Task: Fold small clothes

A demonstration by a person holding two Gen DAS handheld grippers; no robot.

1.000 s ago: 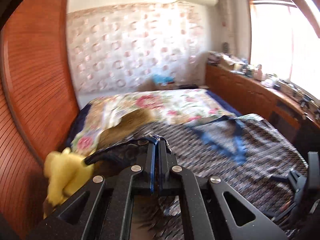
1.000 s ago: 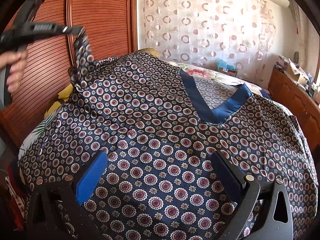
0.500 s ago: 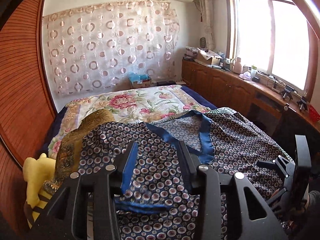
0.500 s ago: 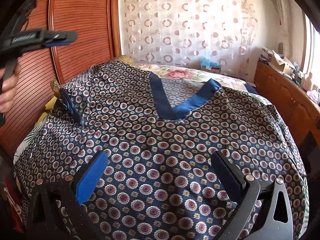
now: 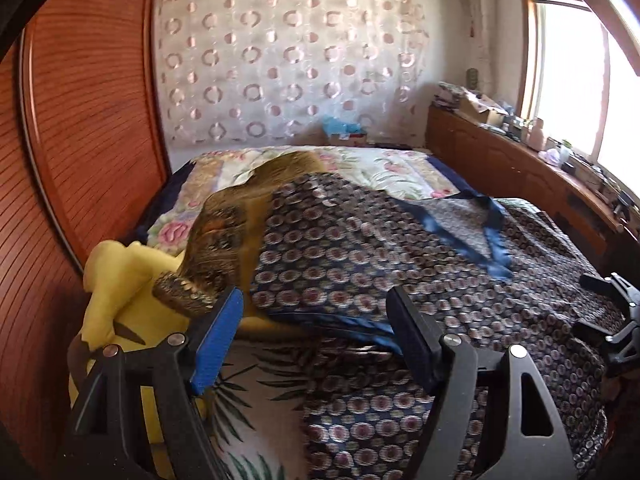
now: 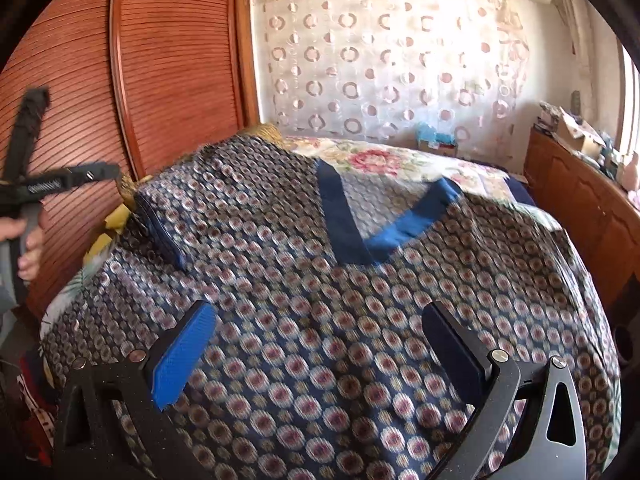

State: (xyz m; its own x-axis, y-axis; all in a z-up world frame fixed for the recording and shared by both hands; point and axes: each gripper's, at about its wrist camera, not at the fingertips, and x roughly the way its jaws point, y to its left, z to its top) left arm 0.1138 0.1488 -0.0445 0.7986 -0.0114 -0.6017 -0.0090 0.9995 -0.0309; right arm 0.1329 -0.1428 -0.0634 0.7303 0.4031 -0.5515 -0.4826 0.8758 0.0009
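A navy patterned top (image 6: 320,300) with a blue V-neck band (image 6: 384,236) lies spread face up on the bed; it also shows in the left wrist view (image 5: 360,256). Its left sleeve (image 6: 168,220) lies folded in over the body, blue hem showing. My left gripper (image 5: 316,340) is open and empty, just short of the sleeve's hem. In the right wrist view it (image 6: 112,172) hovers at the far left, held by a hand. My right gripper (image 6: 316,344) is open and empty above the top's lower part.
A yellow soft toy (image 5: 120,280) and a brown-gold cloth (image 5: 228,232) lie at the bed's left side by the wooden wardrobe (image 5: 60,160). A floral bedspread (image 5: 360,164) covers the far end. A wooden cabinet (image 5: 520,172) with clutter runs along the right under the window.
My left gripper held the sleeve up shut, then opened and let it drop folded onto the top's body, and pulled back left. My right gripper stayed open over the hem.
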